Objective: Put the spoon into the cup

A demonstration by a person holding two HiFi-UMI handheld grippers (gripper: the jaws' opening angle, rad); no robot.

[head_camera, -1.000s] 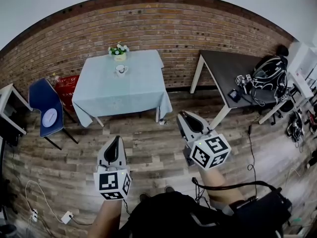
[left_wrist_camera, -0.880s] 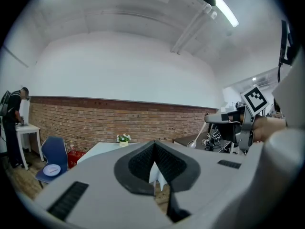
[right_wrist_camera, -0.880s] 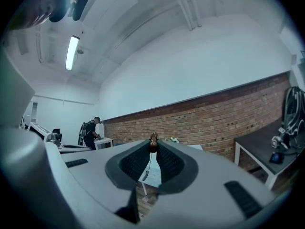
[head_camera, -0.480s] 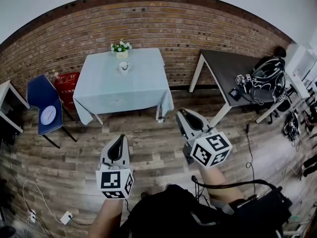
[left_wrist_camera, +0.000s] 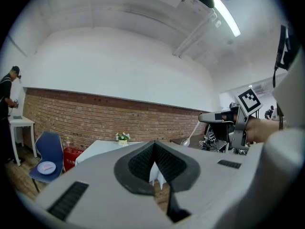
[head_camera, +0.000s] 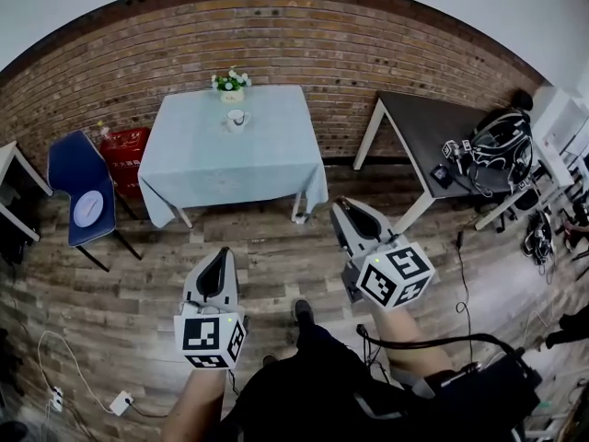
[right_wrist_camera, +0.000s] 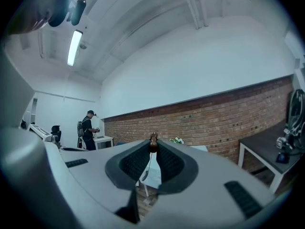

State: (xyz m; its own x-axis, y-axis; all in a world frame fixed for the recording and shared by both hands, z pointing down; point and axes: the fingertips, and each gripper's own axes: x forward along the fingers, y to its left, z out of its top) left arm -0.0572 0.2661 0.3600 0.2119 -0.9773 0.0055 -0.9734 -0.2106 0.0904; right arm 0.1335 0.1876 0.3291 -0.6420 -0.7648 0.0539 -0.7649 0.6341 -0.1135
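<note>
A white cup stands on the far part of a table with a pale blue cloth, next to a small flower pot. Both grippers are held level over the wooden floor, well short of the table. My right gripper is shut on the brown handle end of a spoon. The left gripper view shows the spoon hanging bowl-down from the right gripper. My left gripper is shut with nothing in it. From the head view I cannot make out the spoon.
A dark table with bags and gear stands at the right. A blue chair with a white plate and a red object stand left of the cloth table. Cables lie on the floor. A person stands at a white side table.
The person carrying the grippers has stepped toward the cloth table, and a shoe now shows on the floor. Both grippers moved along with the step. The right grip on the spoon is unchanged.
</note>
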